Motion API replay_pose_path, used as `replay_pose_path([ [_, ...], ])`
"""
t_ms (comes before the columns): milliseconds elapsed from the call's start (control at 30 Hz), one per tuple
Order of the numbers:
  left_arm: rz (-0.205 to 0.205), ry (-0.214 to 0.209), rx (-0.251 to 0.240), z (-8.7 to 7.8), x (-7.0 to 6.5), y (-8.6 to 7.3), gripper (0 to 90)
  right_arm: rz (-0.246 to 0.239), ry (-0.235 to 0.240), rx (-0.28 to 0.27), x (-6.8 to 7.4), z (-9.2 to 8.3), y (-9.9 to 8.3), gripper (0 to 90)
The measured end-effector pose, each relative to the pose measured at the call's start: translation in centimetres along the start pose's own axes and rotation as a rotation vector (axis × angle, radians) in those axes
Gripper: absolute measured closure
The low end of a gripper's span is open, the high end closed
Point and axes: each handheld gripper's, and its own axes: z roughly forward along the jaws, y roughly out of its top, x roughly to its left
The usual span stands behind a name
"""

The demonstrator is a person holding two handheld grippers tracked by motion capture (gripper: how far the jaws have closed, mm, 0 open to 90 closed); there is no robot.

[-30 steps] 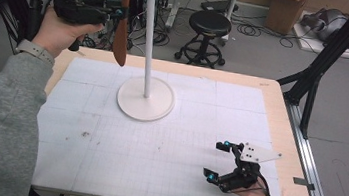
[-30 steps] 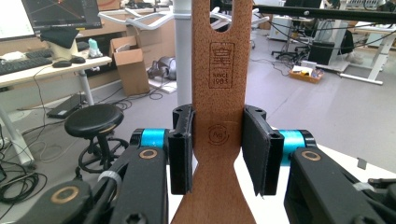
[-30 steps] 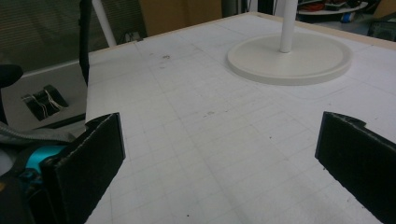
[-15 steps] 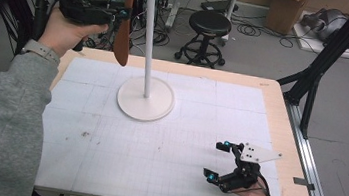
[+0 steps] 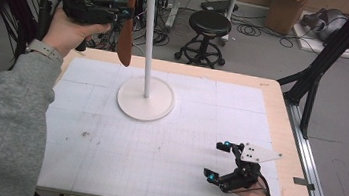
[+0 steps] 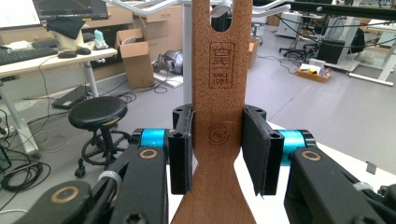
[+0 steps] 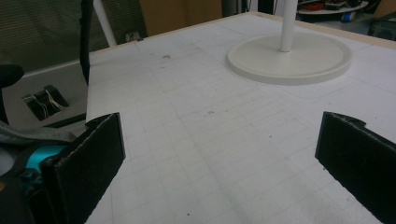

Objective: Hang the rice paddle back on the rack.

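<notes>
My left gripper [image 5: 124,14] is raised above the table's far left corner and is shut on a brown wooden spatula [image 5: 127,32], which hangs upright. In the left gripper view its pads [image 6: 181,149] press on both sides of the spatula's narrow neck [image 6: 219,93], and the hanging hole at the spatula's top sits just in front of the white hook arms. The white rack [image 5: 149,49] stands on a round base [image 5: 144,105], its pole just right of the spatula. My right gripper [image 5: 218,160] rests open on the mat at the near right, nothing between its fingers [image 7: 88,158].
A white gridded mat [image 5: 156,146] covers the wooden table [image 5: 280,121]. The rack's base [image 7: 289,58] lies ahead of the right gripper. Beyond the far edge are a black stool [image 5: 210,24], cables and cardboard boxes; a black frame leg [image 5: 317,70] rises at the right.
The left gripper has edged slightly right and up toward the rack's pole with the spatula in it. The right gripper has stayed still.
</notes>
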Motion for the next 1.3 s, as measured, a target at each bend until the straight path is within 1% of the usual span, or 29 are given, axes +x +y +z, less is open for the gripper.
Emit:
replay_pose_path([
  [200,-0.005,0.005,0.014,0.4,0.2,-0.3,65.0,0.002,-0.001,-0.001,0.0,0.0,0.0,0.0],
  [400,0.002,0.008,0.015,0.7,0.0,-0.3,65.0,-0.002,0.001,-0.001,0.0,0.0,0.0,0.0],
  [467,0.005,0.012,0.025,0.8,0.0,-0.4,65.0,-0.001,0.0,-0.002,0.1,0.0,0.0,0.0],
  [567,-0.007,0.013,0.016,0.9,0.0,-0.6,65.0,0.002,0.001,0.002,0.1,-0.1,0.0,0.0],
  [633,-0.011,0.011,0.013,1.1,-0.1,-0.7,65.0,-0.006,0.002,0.003,0.1,0.0,0.0,0.0],
  [733,-0.019,0.01,0.003,1.2,-0.1,-0.8,65.0,0.0,0.005,0.007,0.2,0.0,0.0,0.0],
  [767,-0.022,0.015,0.0,1.3,-0.1,-0.8,65.0,-0.007,0.001,0.007,0.2,0.0,0.0,0.0],
  [800,-0.029,0.023,-0.002,1.3,-0.1,-0.8,64.9,-0.004,0.001,0.005,0.2,-0.1,0.0,0.0],
  [867,-0.043,0.026,-0.017,1.4,-0.3,-0.9,64.8,-0.007,0.001,0.002,0.2,-0.1,0.0,0.0],
  [933,-0.036,0.038,-0.028,1.3,-0.4,-0.9,63.9,-0.01,0.003,0.002,0.3,-0.1,0.0,0.0],
  [967,-0.034,0.039,-0.043,1.2,-0.4,-0.9,61.5,-0.012,0.002,0.002,0.3,-0.1,0.0,0.0],
  [1033,-0.043,0.038,-0.061,0.9,-0.3,-0.9,55.4,-0.015,0.005,0.004,0.4,-0.1,0.0,0.0],
  [1100,-0.051,0.022,-0.069,0.5,-0.3,-0.9,48.1,-0.019,0.004,0.005,0.4,-0.1,0.0,0.0],
  [1200,-0.033,0.013,-0.085,0.0,-0.4,-1.2,42.2,-0.016,0.007,0.006,0.5,-0.1,0.0,0.0],
  [1300,-0.016,0.001,-0.104,-0.8,-0.7,-1.8,35.5,-0.02,0.008,0.01,0.5,-0.1,0.0,0.0],
])
